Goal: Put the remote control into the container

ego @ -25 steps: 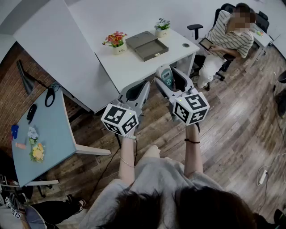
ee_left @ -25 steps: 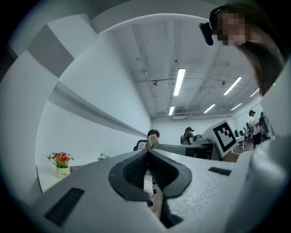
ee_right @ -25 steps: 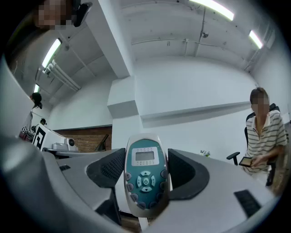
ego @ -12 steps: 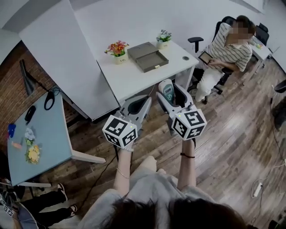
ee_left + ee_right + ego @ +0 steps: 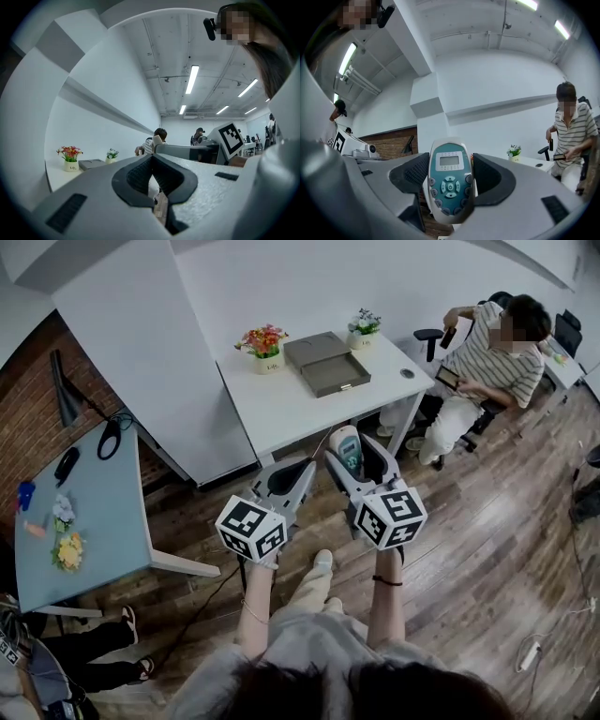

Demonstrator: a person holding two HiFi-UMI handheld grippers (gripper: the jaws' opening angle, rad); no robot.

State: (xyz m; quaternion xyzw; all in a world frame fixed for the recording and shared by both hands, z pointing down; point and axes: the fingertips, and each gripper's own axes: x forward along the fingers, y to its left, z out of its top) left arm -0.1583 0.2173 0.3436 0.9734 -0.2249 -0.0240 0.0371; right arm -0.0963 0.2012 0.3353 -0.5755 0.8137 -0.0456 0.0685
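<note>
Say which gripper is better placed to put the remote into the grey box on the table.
Right: the right gripper holds the remote between its jaws and is closer to the box. The left gripper is shut with nothing in it.

White table (image 5: 300,409), grey container (image 5: 328,362) on it between red-flowered pot (image 5: 265,343) and white-flowered pot (image 5: 363,327)

place: open office | upper centre: white worktop (image 5: 309,404) with potted flowers (image 5: 265,341) | upper right: person (image 5: 487,357) seated on a swivel chair (image 5: 429,334) | overhead: ceiling strip lights (image 5: 192,79) | left: brick wall (image 5: 28,399)
</note>
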